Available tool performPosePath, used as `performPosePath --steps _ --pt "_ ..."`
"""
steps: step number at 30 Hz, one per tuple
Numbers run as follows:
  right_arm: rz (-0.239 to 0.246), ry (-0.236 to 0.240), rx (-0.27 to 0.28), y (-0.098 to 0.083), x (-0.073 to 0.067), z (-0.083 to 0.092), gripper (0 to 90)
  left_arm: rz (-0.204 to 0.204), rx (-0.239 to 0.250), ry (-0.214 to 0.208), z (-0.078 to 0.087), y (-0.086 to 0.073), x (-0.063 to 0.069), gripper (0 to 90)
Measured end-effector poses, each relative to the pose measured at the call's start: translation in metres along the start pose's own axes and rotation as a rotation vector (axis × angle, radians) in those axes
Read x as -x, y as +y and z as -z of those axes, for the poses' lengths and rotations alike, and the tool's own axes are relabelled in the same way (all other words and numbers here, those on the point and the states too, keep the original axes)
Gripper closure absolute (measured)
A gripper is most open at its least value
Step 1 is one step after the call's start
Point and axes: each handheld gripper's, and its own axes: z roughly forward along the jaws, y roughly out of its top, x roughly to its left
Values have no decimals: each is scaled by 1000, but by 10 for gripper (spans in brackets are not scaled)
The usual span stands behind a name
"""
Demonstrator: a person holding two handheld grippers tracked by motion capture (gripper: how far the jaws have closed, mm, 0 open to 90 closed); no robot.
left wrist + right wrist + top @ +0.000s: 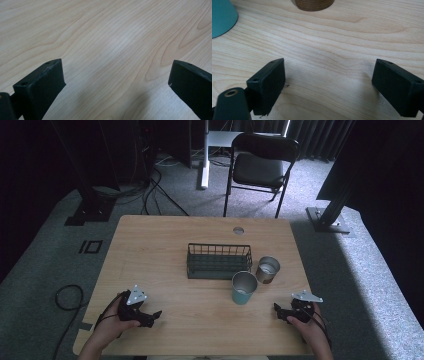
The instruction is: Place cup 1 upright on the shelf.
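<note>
Wire basket (218,261) on table (165,240); folding chair (260,167) behind.

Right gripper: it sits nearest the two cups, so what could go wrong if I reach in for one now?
The teal cup and the brown cup stand close together, so the open right gripper closing on one might knock the other. Both also stand right beside the wire basket, leaving little room on that side. The cups are tall and upright; a glancing jaw could tip one.
</note>
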Motion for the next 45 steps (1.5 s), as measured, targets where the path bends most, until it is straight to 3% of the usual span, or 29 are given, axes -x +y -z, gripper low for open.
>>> performPosePath --steps 20,28,35,45 --pt "0 0 0 0 0 0 113 -59 25 -74 -15 24 20 10" --pt "-1 0 0 0 0 0 113 -78 36 -121 -21 30 27 10" --pt "0 0 -1 0 0 0 113 -70 73 -173 -28 39 36 10" --pt "0 0 0 0 0 0 113 -113 95 -222 -39 58 51 10"
